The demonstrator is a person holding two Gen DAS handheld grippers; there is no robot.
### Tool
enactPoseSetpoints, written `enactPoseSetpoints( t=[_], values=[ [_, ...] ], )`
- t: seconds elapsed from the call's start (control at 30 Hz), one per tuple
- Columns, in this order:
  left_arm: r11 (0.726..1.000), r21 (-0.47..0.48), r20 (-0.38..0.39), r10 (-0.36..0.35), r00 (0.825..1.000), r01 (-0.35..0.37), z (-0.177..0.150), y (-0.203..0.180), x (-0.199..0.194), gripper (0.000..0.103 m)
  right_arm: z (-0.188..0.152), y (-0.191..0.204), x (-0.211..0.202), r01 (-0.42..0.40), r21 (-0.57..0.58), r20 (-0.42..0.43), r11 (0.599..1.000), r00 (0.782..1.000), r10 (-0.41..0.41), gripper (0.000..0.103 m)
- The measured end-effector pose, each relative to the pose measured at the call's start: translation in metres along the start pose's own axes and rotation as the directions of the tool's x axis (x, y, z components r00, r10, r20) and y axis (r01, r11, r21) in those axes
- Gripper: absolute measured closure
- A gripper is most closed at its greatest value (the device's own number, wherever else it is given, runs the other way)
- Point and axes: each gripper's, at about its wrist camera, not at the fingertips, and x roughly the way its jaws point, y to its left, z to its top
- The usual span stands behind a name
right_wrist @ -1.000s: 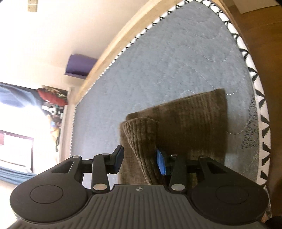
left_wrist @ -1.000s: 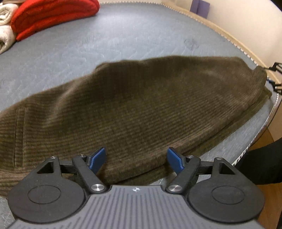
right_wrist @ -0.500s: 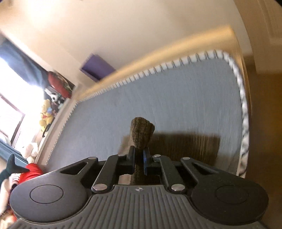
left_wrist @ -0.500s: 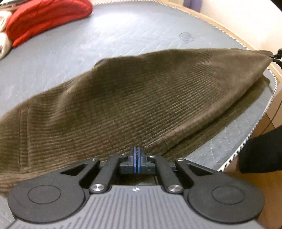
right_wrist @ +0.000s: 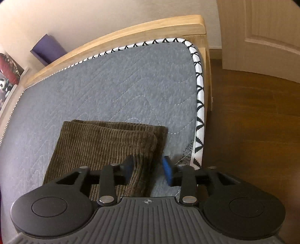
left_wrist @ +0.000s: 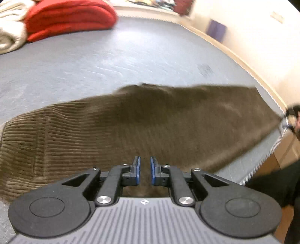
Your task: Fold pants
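Note:
Brown corduroy pants point(left_wrist: 150, 122) lie lengthwise across the grey mattress point(left_wrist: 112, 62), blurred by motion. My left gripper point(left_wrist: 144, 167) hangs over their near edge. Its jaws are opening, with a narrow gap between the blue pads and brown cloth showing in that gap. At the far right end of the pants, my right gripper point(left_wrist: 289, 114) is a dark blur. In the right wrist view the folded leg ends point(right_wrist: 105, 138) rest near the mattress corner. The right gripper point(right_wrist: 148, 167) is opening, with a ridge of cloth between its jaws that is clear of the right-hand pad.
A red blanket point(left_wrist: 69, 16) and a cream one point(left_wrist: 9, 33) are stacked at the far left of the bed. A wooden bed frame point(right_wrist: 131, 32) runs beyond the patterned mattress edge point(right_wrist: 198, 93). Wood floor point(right_wrist: 253, 122) and a door point(right_wrist: 262, 28) lie to the right. A dark-clothed person point(left_wrist: 277, 184) stands beside the bed.
Both grippers closed on the pants half a second ago, and their pads have since parted. The pinched-up fold at the right gripper has sunk back down. The left gripper has risen.

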Motion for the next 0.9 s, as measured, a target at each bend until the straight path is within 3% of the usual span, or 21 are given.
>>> enactPoseSetpoints(
  t=[0.03,0.1,0.13,0.17,0.2,0.3,0.43,0.47,0.57,0.73,0.83,0.9],
  values=[
    [1.0,-0.019,-0.001,0.011,1.0,-0.011,0.001,0.004,0.003,0.089,-0.001,0.001,0.001,-0.001,0.001,-0.002,1.0,1.0,0.001,0.064],
    [0.998,-0.042,-0.044,0.048,0.998,-0.05,0.0,0.01,0.011,0.07,-0.004,0.003,0.0,-0.004,-0.007,-0.012,1.0,1.0,0.004,0.063],
    [0.995,-0.043,-0.11,0.084,0.99,-0.09,-0.002,0.013,0.02,0.067,-0.005,0.005,0.0,-0.005,-0.013,-0.02,1.0,1.0,0.005,0.062],
    [0.991,-0.031,-0.22,0.118,0.968,-0.127,-0.008,0.018,0.035,0.066,-0.005,0.006,0.003,-0.006,-0.02,-0.032,1.0,0.999,0.005,0.06],
    [0.992,-0.024,-0.265,0.117,0.957,-0.128,-0.014,0.02,0.041,0.066,-0.007,0.008,0.005,-0.007,-0.027,-0.047,1.0,0.999,0.005,0.059],
    [0.991,-0.042,-0.252,0.116,0.961,-0.13,-0.006,0.02,0.032,0.066,-0.009,0.009,0.01,-0.007,-0.043,-0.084,0.999,0.996,0.004,0.057],
    [0.99,-0.103,-0.166,0.083,0.983,-0.101,0.004,0.023,0.02,0.065,-0.01,0.007,0.013,0.007,-0.04,-0.091,0.999,0.996,-0.01,0.057],
    [0.989,-0.102,-0.171,0.086,0.982,-0.105,0.004,0.024,0.02,0.064,-0.01,0.006,0.015,0.007,-0.036,-0.094,0.999,0.996,-0.01,0.057],
    [0.986,-0.108,-0.286,0.092,0.954,-0.127,-0.003,0.029,0.036,0.059,-0.008,0.004,0.017,0.002,-0.024,-0.1,1.0,0.995,-0.004,0.055],
    [0.975,-0.189,-0.271,0.058,0.961,-0.112,0.005,0.036,0.027,0.057,-0.005,0.0,0.017,-0.014,0.017,-0.09,1.0,0.996,0.015,0.054],
    [0.981,-0.15,-0.279,0.075,0.957,-0.121,0.003,0.033,0.029,0.056,-0.002,-0.004,0.017,-0.031,0.052,-0.075,0.998,0.997,0.035,0.053],
    [0.986,-0.122,-0.279,0.076,0.957,-0.114,0.001,0.026,0.029,0.047,0.0,-0.007,0.019,-0.043,0.07,-0.07,0.997,0.996,0.048,0.053]
  ],
)
